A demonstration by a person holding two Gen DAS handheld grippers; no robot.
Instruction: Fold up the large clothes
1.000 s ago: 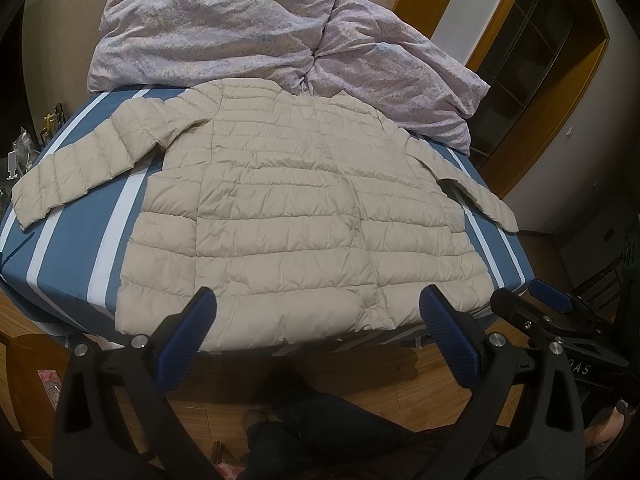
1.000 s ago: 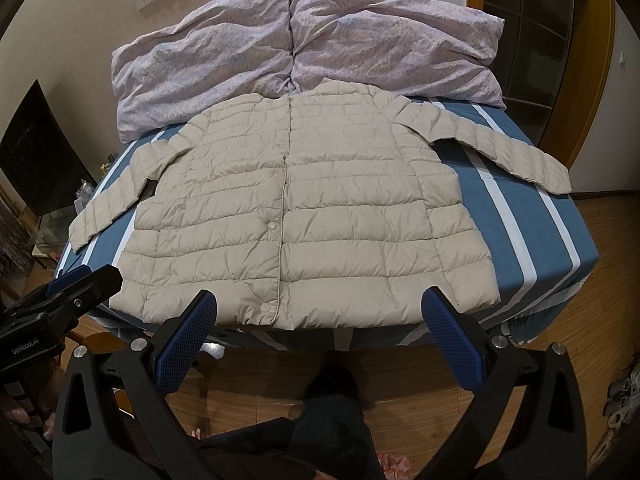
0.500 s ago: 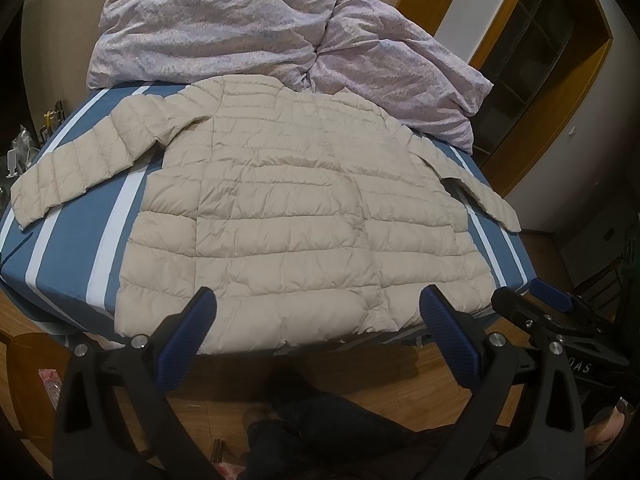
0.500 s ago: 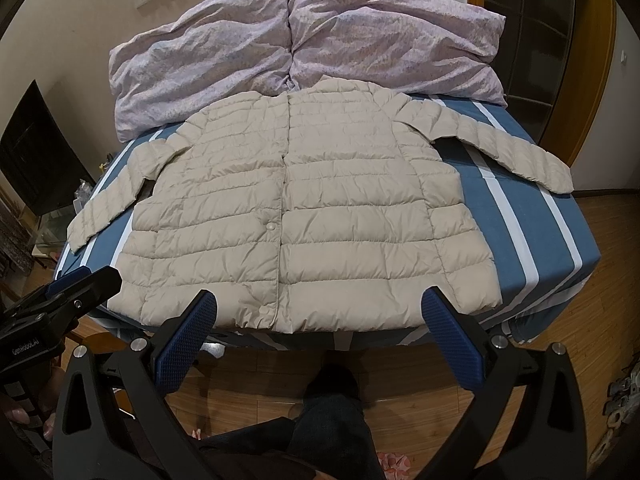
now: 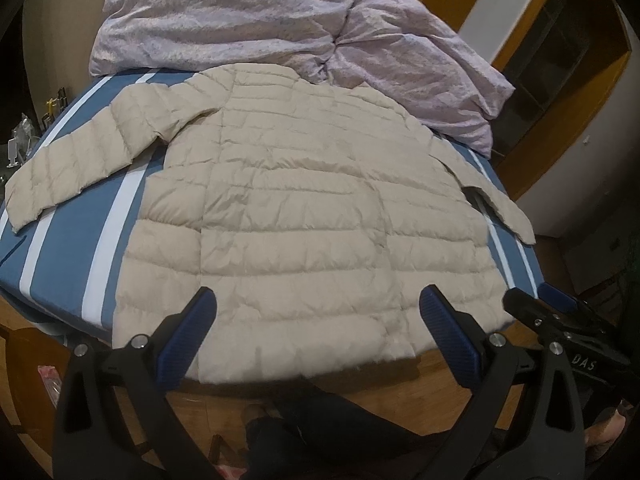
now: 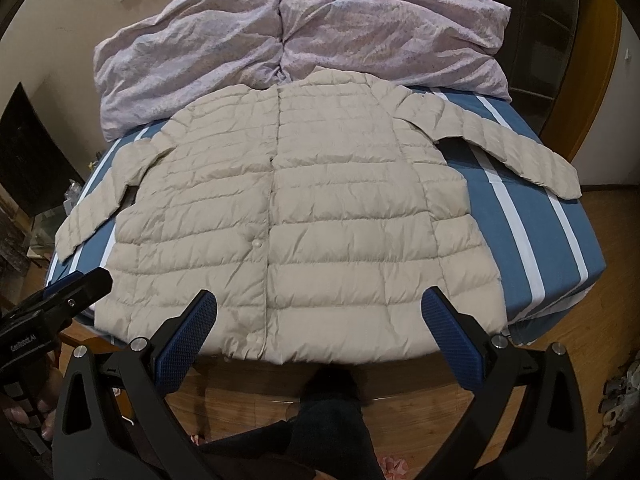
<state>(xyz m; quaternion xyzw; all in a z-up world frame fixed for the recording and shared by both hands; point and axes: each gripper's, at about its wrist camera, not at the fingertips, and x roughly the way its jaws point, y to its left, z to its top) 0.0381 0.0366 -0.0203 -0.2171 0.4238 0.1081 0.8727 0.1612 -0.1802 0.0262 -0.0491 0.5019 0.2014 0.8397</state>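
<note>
The puffy beige quilted jacket [image 6: 296,216] lay flat, sleeves spread, on the blue-striped bed [image 6: 532,216], its hem below the wide-open, empty left gripper [image 5: 316,316] and right gripper [image 6: 318,316]; I judged the slick padding might slip from a shallow pinch

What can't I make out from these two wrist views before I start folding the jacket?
- Jacket hem: in both views the open left claw and right claw cover parts of its near edge.
- Jacket's right cuff: foreshortened at the bed's far side in the left view.
- Jacket collar: it meets the duvet, so its edge is unclear.
- Clutter beside the bed: too small and dark to identify.
</note>
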